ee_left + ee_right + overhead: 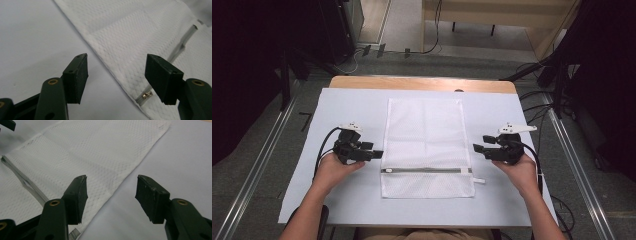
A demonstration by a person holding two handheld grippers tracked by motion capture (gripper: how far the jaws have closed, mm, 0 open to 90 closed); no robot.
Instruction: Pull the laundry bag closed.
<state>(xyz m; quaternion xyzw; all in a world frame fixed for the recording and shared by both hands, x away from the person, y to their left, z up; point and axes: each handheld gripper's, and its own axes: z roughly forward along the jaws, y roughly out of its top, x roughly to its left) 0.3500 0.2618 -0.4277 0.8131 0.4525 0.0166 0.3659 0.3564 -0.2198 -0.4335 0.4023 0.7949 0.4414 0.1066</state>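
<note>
i see the table [312,200] covered by a smooth pale sheet, a strip of bare wood along its far edge in the upper middle of the high view. on it, centre frame, lies the mesh bag [424,145]: a flat white rectangle of dimpled netting, with no writing i can read. a grey zipper [427,170] runs straight across its lower part. my left gripper [374,154] sits at the lower left, just beside the bag's edge, jaws spread wide and holding nothing. my right gripper [478,149] sits at the lower right, also near the bag, jaws apart and holding nothing. the small metal zipper pull [147,95] shows at the bottom of the left gripper view.
</note>
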